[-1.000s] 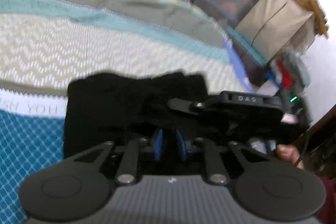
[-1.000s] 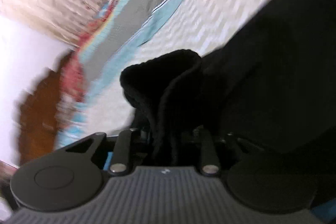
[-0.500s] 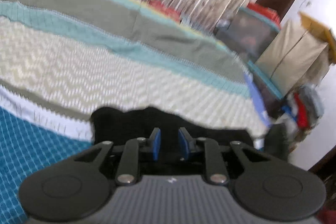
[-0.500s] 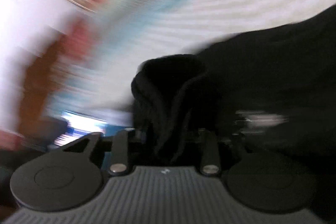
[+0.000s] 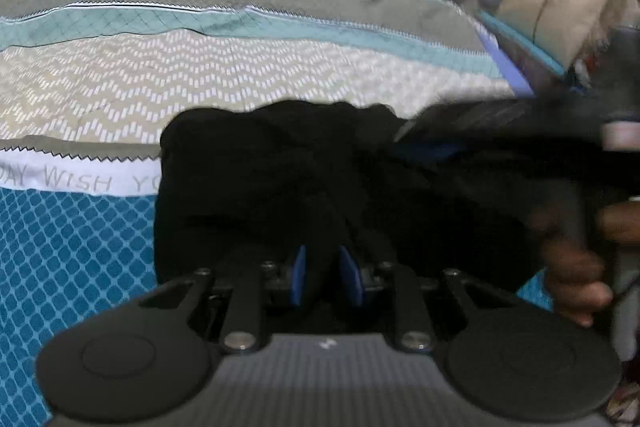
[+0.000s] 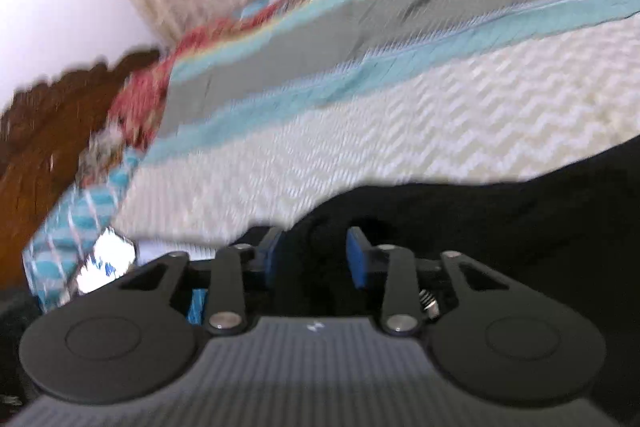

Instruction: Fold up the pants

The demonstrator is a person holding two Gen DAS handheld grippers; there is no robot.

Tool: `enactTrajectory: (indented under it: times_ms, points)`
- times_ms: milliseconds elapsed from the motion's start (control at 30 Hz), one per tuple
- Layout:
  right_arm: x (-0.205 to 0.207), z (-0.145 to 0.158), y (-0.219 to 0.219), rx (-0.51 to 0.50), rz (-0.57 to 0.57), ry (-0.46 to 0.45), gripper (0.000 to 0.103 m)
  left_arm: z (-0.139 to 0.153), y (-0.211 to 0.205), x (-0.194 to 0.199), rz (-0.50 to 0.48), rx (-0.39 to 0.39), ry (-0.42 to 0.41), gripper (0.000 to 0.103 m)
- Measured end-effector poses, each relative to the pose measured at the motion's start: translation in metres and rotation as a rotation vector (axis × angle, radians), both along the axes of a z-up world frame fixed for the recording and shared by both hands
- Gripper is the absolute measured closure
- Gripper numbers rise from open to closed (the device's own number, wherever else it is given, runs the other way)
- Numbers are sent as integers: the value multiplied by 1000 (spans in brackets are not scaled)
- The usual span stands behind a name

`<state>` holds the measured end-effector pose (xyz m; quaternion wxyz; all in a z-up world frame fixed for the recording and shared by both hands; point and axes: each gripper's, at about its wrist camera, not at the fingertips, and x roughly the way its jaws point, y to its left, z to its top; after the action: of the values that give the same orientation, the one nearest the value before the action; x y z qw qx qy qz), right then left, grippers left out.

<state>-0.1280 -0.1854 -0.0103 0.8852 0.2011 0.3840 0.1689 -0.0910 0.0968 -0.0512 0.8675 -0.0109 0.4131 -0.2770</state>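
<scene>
Left wrist view
- Pants: black pants [image 5: 280,179] lie bunched on the bed [image 5: 240,75], across the quilt's chevron, white lettered and blue diamond bands.
- Left gripper: the left gripper [image 5: 326,273] points down at the cloth, its blue pads [image 5: 298,275] set close with a narrow gap; dark fabric fills that gap, but whether the pads pinch it cannot be told.
- Other side: the right gripper's body [image 5: 500,131] reaches in from the right edge — blurred — with a person's hand [image 5: 576,279] around its handle.

Right wrist view
- Right gripper: the right gripper [image 6: 314,257] has its jaws moderately apart and closing; black cloth lies between and beneath the pads [image 6: 356,259], which do not visibly press on it.
- Pants: the pants [image 6: 500,227] fill the lower right — resting on the bed's [image 6: 440,115] pale chevron band.
- Background: a wooden headboard [image 6: 48,131] at left, blurred.
</scene>
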Motion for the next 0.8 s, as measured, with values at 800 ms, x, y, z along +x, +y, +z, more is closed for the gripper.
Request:
enactTrajectory:
  times_ms: [800]
  points:
    - [-142,0,-183,91,-469,-81,37,92,-68,4,-150,25,-71,56]
